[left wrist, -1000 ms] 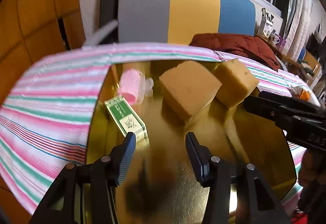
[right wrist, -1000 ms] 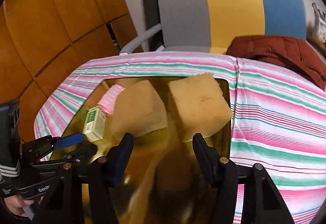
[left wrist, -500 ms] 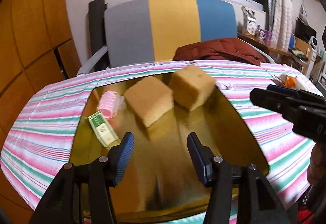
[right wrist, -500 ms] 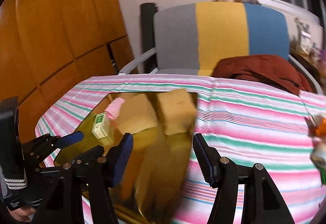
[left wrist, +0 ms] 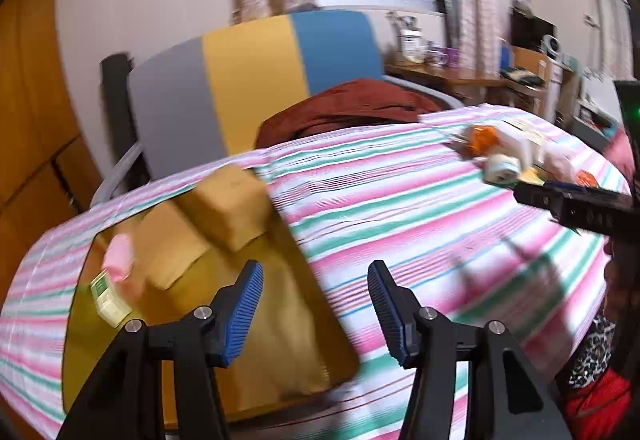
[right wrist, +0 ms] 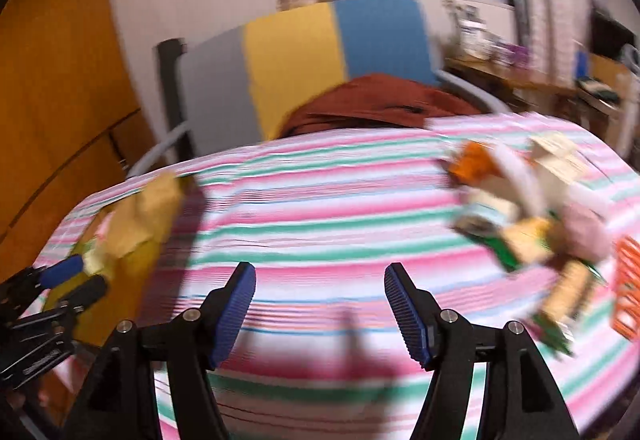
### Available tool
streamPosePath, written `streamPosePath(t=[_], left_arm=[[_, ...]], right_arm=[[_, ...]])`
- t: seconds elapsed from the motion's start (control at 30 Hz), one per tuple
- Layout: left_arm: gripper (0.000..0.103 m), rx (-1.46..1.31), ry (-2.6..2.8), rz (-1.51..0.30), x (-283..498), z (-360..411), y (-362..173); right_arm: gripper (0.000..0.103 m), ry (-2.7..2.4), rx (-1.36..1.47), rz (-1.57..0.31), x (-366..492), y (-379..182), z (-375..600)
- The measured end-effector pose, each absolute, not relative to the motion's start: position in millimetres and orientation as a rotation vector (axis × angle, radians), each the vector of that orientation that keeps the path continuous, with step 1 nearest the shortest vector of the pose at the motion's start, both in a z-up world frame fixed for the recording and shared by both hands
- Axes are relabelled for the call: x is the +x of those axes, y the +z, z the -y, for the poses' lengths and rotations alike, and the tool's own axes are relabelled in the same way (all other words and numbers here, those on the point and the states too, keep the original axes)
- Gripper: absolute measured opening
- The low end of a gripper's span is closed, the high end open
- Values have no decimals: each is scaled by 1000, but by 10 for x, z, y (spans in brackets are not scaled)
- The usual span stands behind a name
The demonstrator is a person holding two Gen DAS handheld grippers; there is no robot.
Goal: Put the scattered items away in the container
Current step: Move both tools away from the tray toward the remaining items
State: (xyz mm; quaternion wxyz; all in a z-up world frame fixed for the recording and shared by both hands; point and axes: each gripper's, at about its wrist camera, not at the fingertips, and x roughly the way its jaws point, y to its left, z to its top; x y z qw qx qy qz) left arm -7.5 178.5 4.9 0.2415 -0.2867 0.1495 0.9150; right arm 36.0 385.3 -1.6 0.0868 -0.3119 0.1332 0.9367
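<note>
A shiny gold tray (left wrist: 288, 344) lies at the left of the striped table. It holds two tan sponge blocks (left wrist: 230, 207), a pink roller (left wrist: 118, 260) and a green-and-white box (left wrist: 108, 298). Scattered items (right wrist: 524, 207) lie in a blurred pile at the right of the table; the left wrist view shows them too (left wrist: 500, 155). My left gripper (left wrist: 316, 304) is open and empty over the tray's right edge. My right gripper (right wrist: 320, 308) is open and empty above the bare cloth, left of the pile.
A chair with a grey, yellow and blue back (left wrist: 256, 75) stands behind the table with a dark red jacket (left wrist: 352, 111) on it. An orange basket (right wrist: 628, 280) sits at the far right edge. A cluttered desk (left wrist: 480, 75) stands at the back right.
Both grippers have swung right and pulled back from the tray. The tray has slid to the left of both views and the pile of items has come into sight.
</note>
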Motion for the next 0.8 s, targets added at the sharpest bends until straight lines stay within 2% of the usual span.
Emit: streamPosePath(t=[0.13,0.3,0.53,0.67,0.8], left_arm=[[55,-772,2400,-446,74,-2082,-66],[55,-812,2304,-509,183,-2339,-313],[55,-851,2246,-552,211,-2488,-519],[55,-867,2238,-555,175,-2525,-597],[55,-872,2228,-543,154,-2553,-645]], right_arm=[[71,2661,-904,-458,649,-100,-4331],[82,2577,-891,-493,912,-94,-4696],[90,2524,-887,-661,1192,30,-5197],[95,2493,-980,-686,1180,207,-5503],[96,2274,-1142,-584,1079,278,-5897]])
